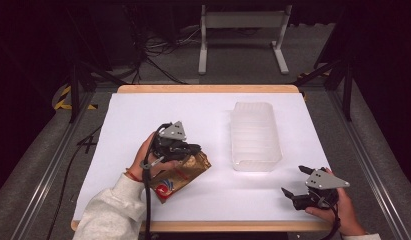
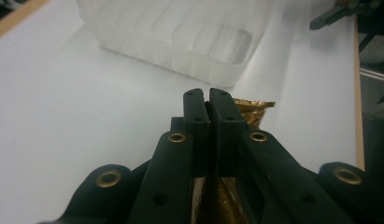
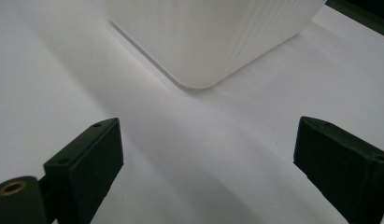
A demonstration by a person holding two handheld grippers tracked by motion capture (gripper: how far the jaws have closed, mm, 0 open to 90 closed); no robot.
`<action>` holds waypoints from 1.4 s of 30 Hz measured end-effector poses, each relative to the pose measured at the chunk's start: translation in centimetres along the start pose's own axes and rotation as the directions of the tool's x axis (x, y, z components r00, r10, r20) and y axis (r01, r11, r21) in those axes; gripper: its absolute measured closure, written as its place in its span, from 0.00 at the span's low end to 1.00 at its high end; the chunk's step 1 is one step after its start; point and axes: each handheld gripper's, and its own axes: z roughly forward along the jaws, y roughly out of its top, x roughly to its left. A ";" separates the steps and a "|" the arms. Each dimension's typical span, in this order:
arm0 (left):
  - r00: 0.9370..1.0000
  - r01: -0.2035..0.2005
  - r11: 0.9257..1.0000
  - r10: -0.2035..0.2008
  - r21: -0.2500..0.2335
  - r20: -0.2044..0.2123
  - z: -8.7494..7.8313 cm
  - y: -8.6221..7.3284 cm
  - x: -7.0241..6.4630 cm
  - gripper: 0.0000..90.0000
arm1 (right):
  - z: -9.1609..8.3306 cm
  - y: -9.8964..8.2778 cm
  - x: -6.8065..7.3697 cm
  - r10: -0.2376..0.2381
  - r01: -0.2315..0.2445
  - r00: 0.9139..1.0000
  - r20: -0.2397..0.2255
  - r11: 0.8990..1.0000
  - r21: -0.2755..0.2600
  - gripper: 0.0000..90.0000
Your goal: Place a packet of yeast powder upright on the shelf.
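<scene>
Gripping gold pouch [image 1: 180, 175], left gripper [image 1: 191, 149]

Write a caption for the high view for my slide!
Left claw shut on gold snack bag, clear plastic tub beside it, right claw open.

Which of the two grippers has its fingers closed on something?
The left gripper: its fingers are pressed together on the gold snack bag. The right gripper, near the table's corner, has its fingers wide apart with nothing between them.
</scene>
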 end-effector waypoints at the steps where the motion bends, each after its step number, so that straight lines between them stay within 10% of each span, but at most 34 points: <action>1: 1.000 0.002 1.000 -0.002 -0.013 -0.005 -0.7 -0.1 -0.2 0.96 | 0.0 0.0 0.0 0.001 -0.001 1.000 0.001 1.000 -0.002 0.10; 13: 0.988 -0.040 0.977 0.007 -0.212 -0.154 -5.2 0.1 -2.1 0.96 | 0.3 0.3 0.0 -0.007 0.007 1.000 -0.014 1.000 -0.007 0.10; 29: 0.987 0.004 0.941 -0.057 -0.340 -0.147 -4.4 1.2 -2.2 0.96 | 0.0 0.2 -0.2 0.013 -0.013 1.000 -0.009 1.000 -0.018 0.10; 42: 0.990 -0.002 0.931 -0.048 -0.365 -0.130 -3.6 3.7 -2.7 0.96 | 0.0 0.2 -0.1 0.018 -0.018 1.000 -0.010 1.000 -0.017 0.10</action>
